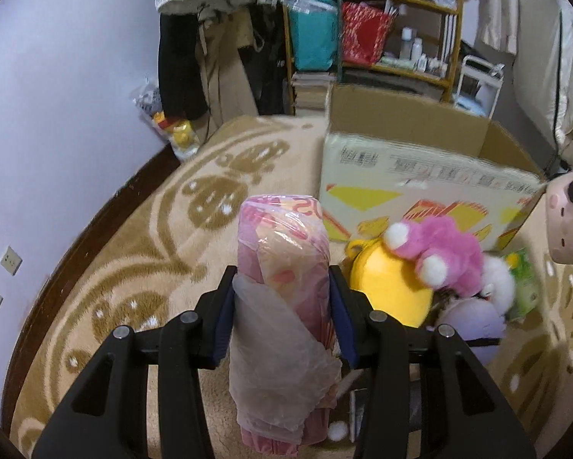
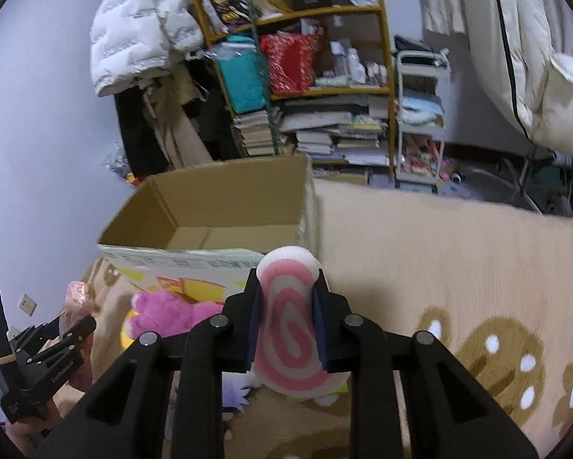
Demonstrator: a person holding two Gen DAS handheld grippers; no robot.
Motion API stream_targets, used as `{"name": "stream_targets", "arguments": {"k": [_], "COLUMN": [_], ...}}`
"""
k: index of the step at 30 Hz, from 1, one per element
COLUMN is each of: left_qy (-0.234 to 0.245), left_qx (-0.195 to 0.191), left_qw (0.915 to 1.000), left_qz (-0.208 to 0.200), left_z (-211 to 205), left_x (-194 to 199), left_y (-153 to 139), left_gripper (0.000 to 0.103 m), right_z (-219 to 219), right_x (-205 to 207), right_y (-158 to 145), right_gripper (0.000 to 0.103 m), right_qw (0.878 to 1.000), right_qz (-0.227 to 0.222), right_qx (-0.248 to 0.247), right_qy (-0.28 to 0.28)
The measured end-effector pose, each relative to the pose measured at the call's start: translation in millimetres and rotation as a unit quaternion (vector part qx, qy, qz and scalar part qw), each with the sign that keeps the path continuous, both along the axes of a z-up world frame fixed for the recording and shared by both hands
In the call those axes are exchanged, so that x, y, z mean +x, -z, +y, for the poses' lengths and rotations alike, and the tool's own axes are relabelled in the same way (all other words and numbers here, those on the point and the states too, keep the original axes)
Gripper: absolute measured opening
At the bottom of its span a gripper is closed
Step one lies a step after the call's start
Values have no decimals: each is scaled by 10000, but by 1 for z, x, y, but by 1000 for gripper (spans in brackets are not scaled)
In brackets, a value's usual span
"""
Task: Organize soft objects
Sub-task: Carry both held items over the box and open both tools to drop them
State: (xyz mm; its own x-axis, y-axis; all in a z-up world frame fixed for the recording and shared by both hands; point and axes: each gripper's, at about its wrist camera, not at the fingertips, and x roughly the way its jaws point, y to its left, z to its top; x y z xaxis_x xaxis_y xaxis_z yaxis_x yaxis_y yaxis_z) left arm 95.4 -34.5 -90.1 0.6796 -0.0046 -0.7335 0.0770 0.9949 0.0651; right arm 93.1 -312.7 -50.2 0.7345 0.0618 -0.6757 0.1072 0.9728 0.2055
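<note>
My left gripper is shut on a pink bundle wrapped in clear plastic, held up above the beige patterned carpet. My right gripper is shut on a soft pink-and-white swirl roll. The same roll shows at the right edge of the left wrist view as the swirl roll. An open cardboard box, also seen as the cardboard box, stands just beyond both grippers. In front of it lies a pile: a pink plush, a yellow plush, a purple plush and a green item.
A wooden shelf packed with books, bags and bottles stands behind the box. Hanging coats are to its left, a white cart to its right. White bedding hangs at the far right. The lilac wall has two sockets.
</note>
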Motion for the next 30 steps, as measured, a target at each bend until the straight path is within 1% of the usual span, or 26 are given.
{"name": "stream_targets", "arguments": {"k": [3, 6, 10, 12, 14, 16, 22, 24, 27, 30], "left_qy": [144, 214, 261, 342, 416, 487, 614, 662, 676, 659], "left_qx": [64, 71, 48, 36, 103, 85, -369, -383, -213, -266], "left_qw": [9994, 9982, 9965, 9952, 9934, 9918, 9897, 9892, 9890, 9902], "left_qz": [-302, -564, -799, -916, -1064, -1177, -1241, -1250, -1300, -1199], "left_z": [-7, -12, -18, -21, -26, -30, -35, -39, -47, -52], "left_x": [-7, -12, -7, -3, 1, 10, 39, 47, 60, 75], "left_y": [-19, -38, -62, -72, -84, -94, -112, -114, -114, -112], "left_gripper": [43, 43, 43, 43, 43, 43, 44, 43, 43, 43], "right_z": [10, 18, 30, 40, 51, 56, 68, 68, 66, 57], "right_x": [-8, -12, -5, 2, 8, 16, 40, 46, 55, 63], "right_y": [-22, -40, -59, -67, -76, -82, -86, -86, -85, -84], "right_gripper": [25, 25, 25, 25, 25, 25, 25, 25, 25, 26], "right_qw": [9993, 9980, 9960, 9948, 9928, 9919, 9901, 9901, 9901, 9917], "right_qz": [-319, -569, -775, -846, -953, -1015, -1074, -1077, -1070, -1062], "right_qx": [-125, -101, -63, -242, -431, -389, -482, -471, -553, -378], "right_qy": [-141, -265, -439, -516, -583, -658, -762, -771, -722, -614]}}
